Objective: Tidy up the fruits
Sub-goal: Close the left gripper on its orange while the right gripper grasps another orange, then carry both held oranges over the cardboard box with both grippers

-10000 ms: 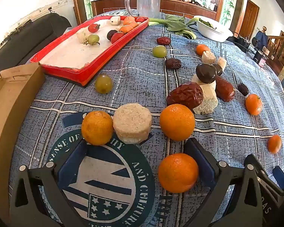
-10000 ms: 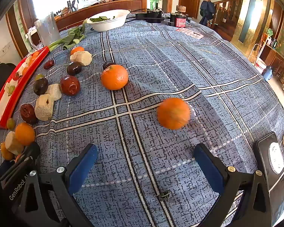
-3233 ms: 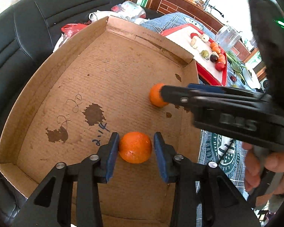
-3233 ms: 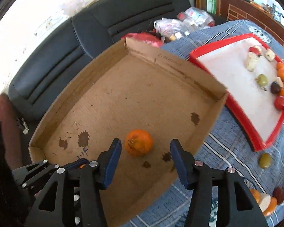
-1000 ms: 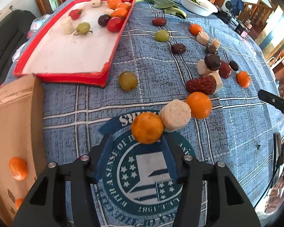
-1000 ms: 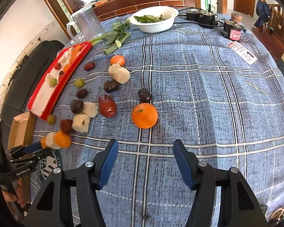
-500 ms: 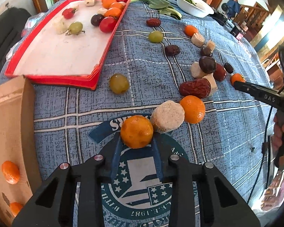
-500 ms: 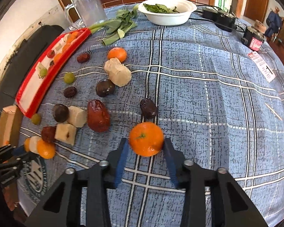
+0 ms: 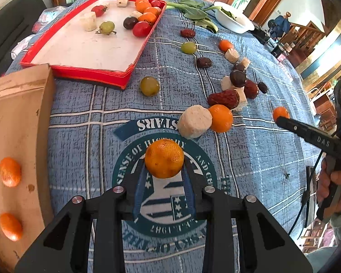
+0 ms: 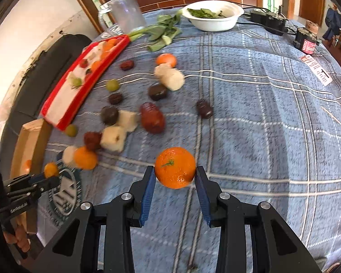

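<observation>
My left gripper (image 9: 164, 166) is shut on an orange tangerine (image 9: 164, 158), held just over the round emblem on the blue cloth. In the right wrist view my right gripper (image 10: 175, 177) is shut on another tangerine (image 10: 175, 170) with a green stem mark, above the cloth. The cardboard box (image 9: 18, 118) at the left holds two tangerines (image 9: 9, 174). One more tangerine (image 9: 221, 118) lies beside a white round piece (image 9: 195, 121). The right gripper's finger (image 9: 307, 134) reaches in from the right in the left wrist view.
A red tray (image 9: 91, 43) with several fruits sits at the back left. Grapes (image 9: 149, 86), dates (image 9: 224, 99), dark plums and white cubes are scattered over the cloth. A white bowl (image 10: 212, 16), a clear jug (image 10: 125, 13) and greens stand at the far edge.
Both grippers closed on their tangerines. The left one has since lifted its fruit and drawn back over the emblem; the right one has shifted with its fruit.
</observation>
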### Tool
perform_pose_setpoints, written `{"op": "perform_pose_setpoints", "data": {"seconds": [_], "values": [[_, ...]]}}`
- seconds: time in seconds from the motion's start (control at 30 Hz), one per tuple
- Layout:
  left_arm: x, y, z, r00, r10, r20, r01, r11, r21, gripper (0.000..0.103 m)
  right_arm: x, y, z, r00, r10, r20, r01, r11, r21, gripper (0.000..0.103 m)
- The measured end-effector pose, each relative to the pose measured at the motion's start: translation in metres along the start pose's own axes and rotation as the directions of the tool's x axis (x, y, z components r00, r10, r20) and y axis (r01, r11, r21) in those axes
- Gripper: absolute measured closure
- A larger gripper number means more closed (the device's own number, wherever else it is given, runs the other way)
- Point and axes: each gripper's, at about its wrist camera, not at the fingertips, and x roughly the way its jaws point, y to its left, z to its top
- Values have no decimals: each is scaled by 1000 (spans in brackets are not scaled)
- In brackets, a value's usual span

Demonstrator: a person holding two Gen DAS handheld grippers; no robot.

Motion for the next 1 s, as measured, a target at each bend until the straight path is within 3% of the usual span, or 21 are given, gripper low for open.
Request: {"op": "perform_pose_setpoints", "data": {"seconds": [0.43, 1.0], "values": [[-28, 11, -19, 999, -11, 51, 13, 999, -45, 75, -3, 64, -23, 995, 91, -38, -95, 989, -116, 67], [-70, 66, -48, 994, 29, 109, -10, 986, -168, 74, 5, 146, -29, 982, 167, -91, -185, 946, -265, 67]]}}
